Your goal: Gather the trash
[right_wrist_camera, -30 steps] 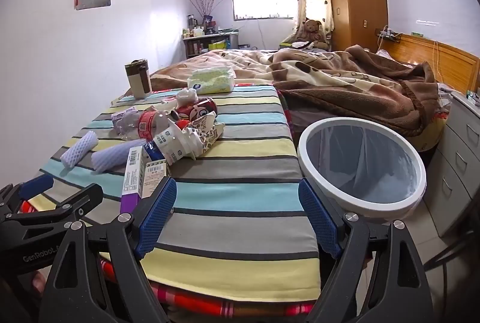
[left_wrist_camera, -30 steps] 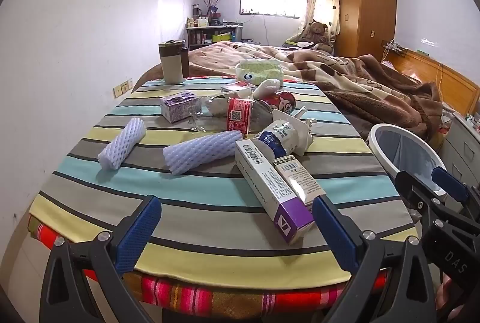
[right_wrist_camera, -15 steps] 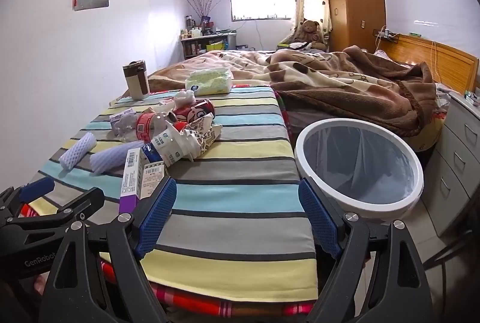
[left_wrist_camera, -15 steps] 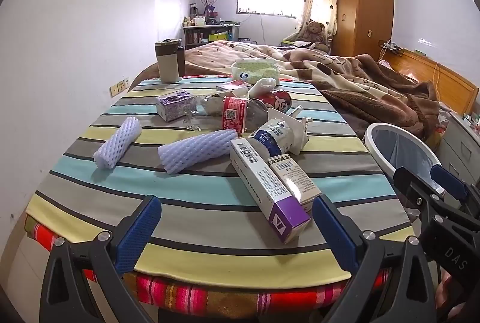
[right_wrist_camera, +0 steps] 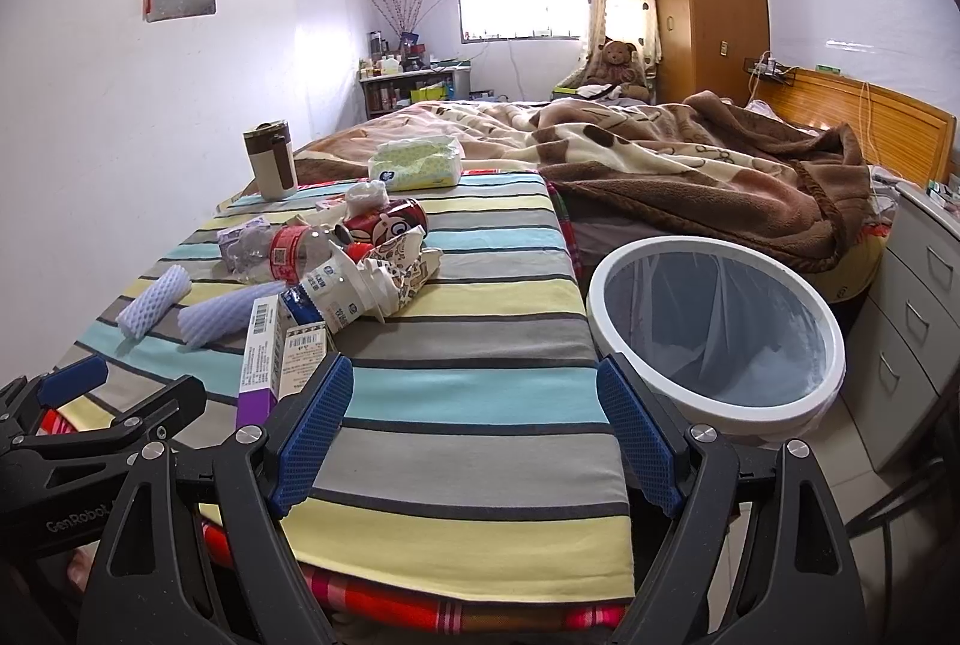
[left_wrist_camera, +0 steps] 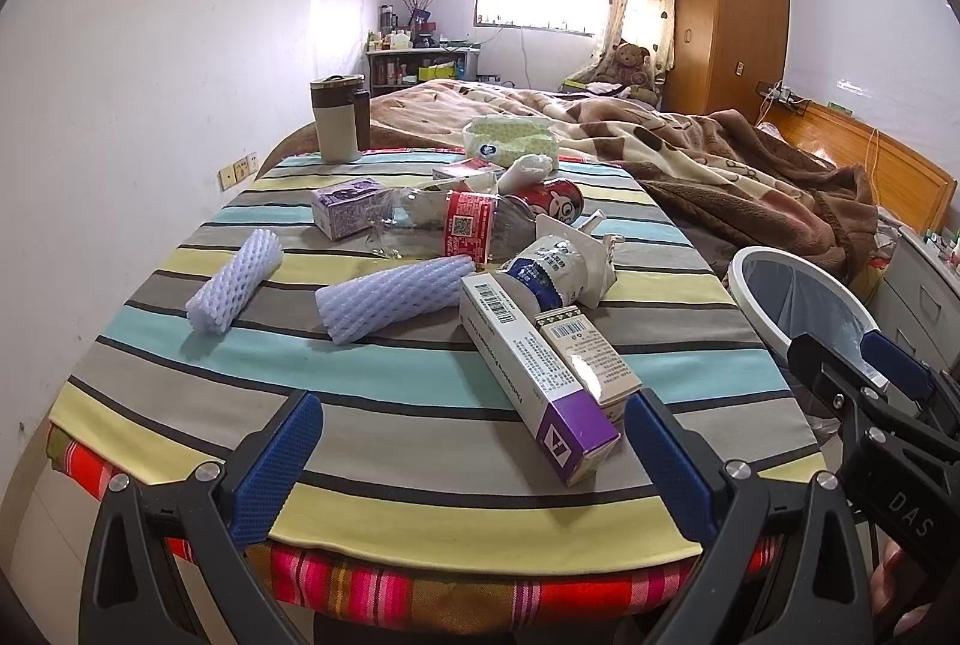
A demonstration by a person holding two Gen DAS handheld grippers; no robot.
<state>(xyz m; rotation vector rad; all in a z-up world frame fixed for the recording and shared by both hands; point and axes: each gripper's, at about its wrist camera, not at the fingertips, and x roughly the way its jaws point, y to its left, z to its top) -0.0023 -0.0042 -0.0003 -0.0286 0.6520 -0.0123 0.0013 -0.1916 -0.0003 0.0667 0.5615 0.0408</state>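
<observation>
Blue-padded left tongs (left_wrist_camera: 474, 456) and right tongs (right_wrist_camera: 474, 429) gape, empty, before table trash (left_wrist_camera: 540, 357).

box print (left_wrist_camera: 543, 354) too small to read, trash bin (left_wrist_camera: 798, 297) partly behind right tongs (left_wrist_camera: 864, 363)

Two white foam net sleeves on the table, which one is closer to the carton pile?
The longer foam sleeve, lying beside the long purple-ended carton. The shorter foam sleeve lies alone further toward the wall, apart from everything.
</observation>
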